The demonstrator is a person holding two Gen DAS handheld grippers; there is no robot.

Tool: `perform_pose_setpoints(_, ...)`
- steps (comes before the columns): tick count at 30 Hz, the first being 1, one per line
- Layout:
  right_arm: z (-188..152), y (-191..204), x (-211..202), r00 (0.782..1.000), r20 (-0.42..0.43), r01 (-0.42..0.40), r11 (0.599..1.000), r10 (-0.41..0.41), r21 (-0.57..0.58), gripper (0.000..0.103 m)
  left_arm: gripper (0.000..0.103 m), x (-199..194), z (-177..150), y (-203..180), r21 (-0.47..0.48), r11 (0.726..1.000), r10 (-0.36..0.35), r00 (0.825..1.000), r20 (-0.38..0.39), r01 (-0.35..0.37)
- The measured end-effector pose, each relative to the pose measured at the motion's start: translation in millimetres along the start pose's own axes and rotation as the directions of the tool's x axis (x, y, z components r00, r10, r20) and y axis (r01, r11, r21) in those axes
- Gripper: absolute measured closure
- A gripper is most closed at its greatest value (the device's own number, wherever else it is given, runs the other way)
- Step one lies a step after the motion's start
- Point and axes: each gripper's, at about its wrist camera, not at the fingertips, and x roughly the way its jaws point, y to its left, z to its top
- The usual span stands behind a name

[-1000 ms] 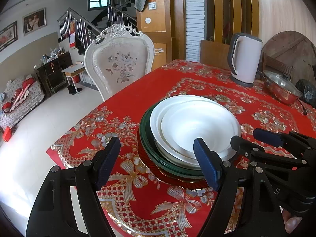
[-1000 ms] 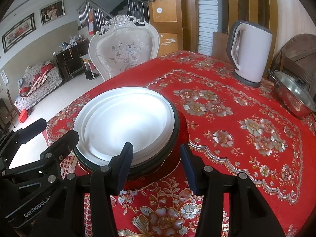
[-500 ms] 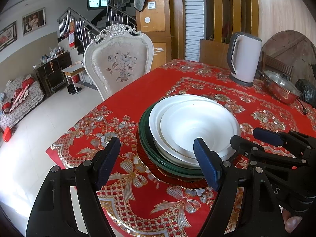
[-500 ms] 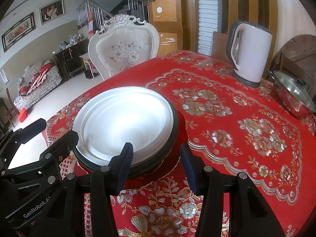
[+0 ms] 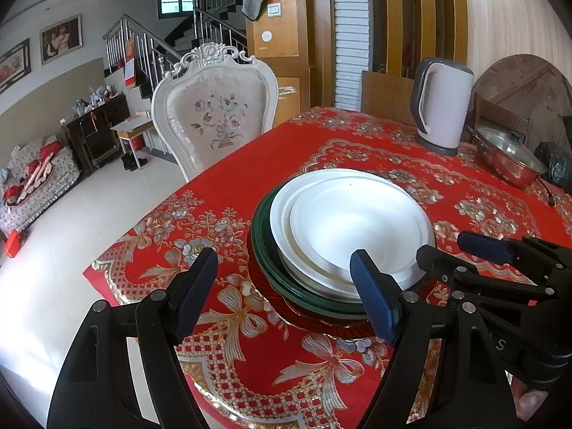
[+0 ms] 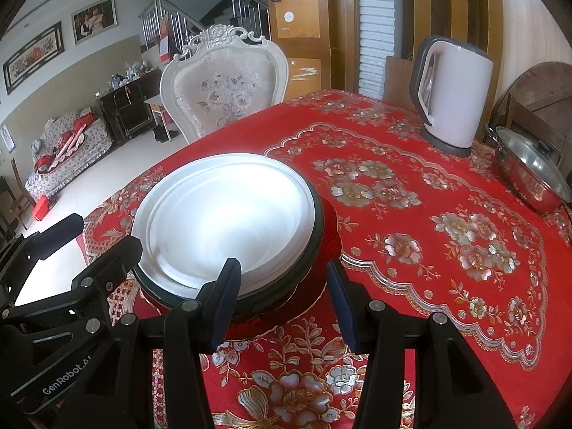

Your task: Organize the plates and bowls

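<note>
A stack stands on the red tablecloth: a white bowl (image 5: 357, 225) nested in a white plate (image 5: 282, 221), on a dark green plate (image 5: 264, 250), on a red plate (image 5: 314, 321). The stack also shows in the right wrist view, with the bowl (image 6: 228, 221) on top and the green plate (image 6: 314, 243) under it. My left gripper (image 5: 284, 291) is open and empty, just short of the stack's near left rim. My right gripper (image 6: 284, 304) is open and empty, at the stack's near right rim. Each gripper shows in the other's view.
A white electric kettle (image 5: 443, 103) and a steel lidded pot (image 5: 507, 157) stand at the table's far right. A white carved chair (image 5: 214, 114) stands at the far left side. The table edge (image 5: 143, 293) drops to the tiled floor at left.
Almost nothing. Both grippers stay open by the stack; the left view has drifted very slightly.
</note>
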Motion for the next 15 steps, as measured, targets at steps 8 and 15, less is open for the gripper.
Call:
perform_pose_setpoints(8, 0.2, 0.3, 0.2, 1.000, 0.001, 0.000, 1.000, 0.000, 0.000, 0.053, 0.025, -1.5, -0.8, 0.1, 0.001, 1.000, -0.002, 1.000, 0.003, 0.002)
perform_pose_setpoints(15, -0.4, -0.3, -0.2, 1.000, 0.001, 0.000, 1.000, 0.000, 0.001, 0.053, 0.025, -1.7, -0.5, -1.5, 0.003, 1.000, -0.009, 1.000, 0.004, 0.009)
